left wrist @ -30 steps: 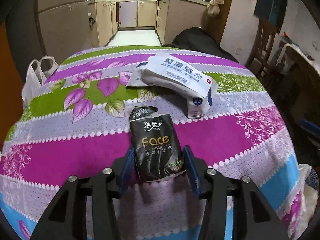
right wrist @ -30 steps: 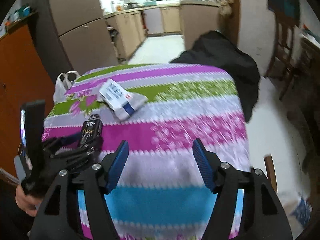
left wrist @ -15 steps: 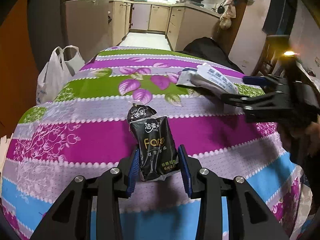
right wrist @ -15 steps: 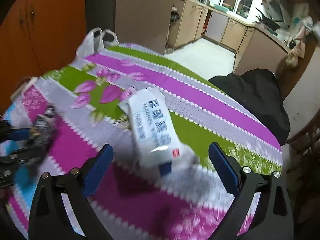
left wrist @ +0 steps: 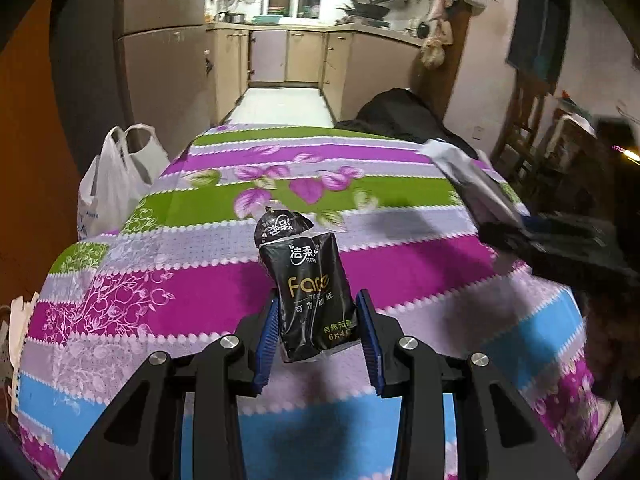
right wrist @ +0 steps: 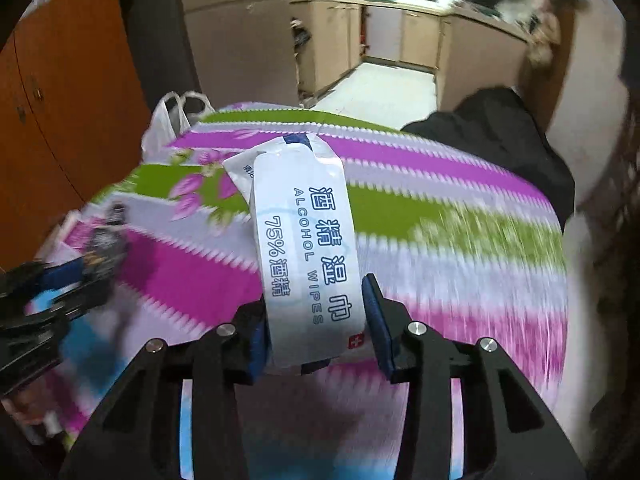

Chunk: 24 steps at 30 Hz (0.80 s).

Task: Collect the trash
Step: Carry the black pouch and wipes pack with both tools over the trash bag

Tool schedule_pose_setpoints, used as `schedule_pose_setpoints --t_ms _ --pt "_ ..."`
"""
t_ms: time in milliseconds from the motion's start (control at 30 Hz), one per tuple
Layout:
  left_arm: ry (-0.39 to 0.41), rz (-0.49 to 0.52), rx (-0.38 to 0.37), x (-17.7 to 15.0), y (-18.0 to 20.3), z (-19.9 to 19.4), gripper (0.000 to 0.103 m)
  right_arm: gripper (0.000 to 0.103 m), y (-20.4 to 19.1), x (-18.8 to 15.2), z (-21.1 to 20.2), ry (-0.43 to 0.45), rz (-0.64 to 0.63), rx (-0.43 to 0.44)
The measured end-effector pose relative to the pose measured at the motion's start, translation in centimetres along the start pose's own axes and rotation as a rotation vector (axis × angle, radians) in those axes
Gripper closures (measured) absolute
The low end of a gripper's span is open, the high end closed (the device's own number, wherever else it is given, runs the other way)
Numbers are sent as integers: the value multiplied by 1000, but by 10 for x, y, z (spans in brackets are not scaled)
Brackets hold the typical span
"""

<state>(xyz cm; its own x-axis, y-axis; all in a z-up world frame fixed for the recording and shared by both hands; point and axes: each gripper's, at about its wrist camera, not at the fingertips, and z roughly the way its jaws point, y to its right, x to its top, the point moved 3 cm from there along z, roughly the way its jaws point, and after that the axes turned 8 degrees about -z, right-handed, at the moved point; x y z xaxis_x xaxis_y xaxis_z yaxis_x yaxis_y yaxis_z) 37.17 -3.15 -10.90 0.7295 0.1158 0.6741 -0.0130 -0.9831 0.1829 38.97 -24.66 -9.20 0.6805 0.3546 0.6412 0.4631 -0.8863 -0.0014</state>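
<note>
dim indoor light | bright far window | motion blur | fisheye edges

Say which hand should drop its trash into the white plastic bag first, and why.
Left, probably. The left gripper grips the black tissue packet, and the white plastic bag hangs off its side of the table. The right gripper, jaws just closed on the white alcohol wipes pack, sits farther across.

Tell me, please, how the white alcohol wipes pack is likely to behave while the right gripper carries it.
The alcohol wipes pack is a soft film pouch, so it will probably sag beyond the right gripper, whose jaws have just closed on its lower end. Its glossy film may be somewhat slippery. It looks flattened, with a lifted flap at its far end, so it is likely light.
</note>
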Motion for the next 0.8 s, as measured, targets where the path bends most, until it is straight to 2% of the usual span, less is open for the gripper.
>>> schedule_pose_setpoints --t_ms 100,300,533,800 --pt "2 47 -22 -8 19 -12 65 63 -11 -34 -32 -3 73 22" --pt "7 164 -52 -33 62 -39 65 63 -30 -97 -71 -21 197 43" --pt "22 280 -32 -68 104 -58 65 63 -24 -142 -101 -18 275 -48" --pt "58 392 -57 -86 156 -77 64 63 15 -168 -167 48 324 -190"
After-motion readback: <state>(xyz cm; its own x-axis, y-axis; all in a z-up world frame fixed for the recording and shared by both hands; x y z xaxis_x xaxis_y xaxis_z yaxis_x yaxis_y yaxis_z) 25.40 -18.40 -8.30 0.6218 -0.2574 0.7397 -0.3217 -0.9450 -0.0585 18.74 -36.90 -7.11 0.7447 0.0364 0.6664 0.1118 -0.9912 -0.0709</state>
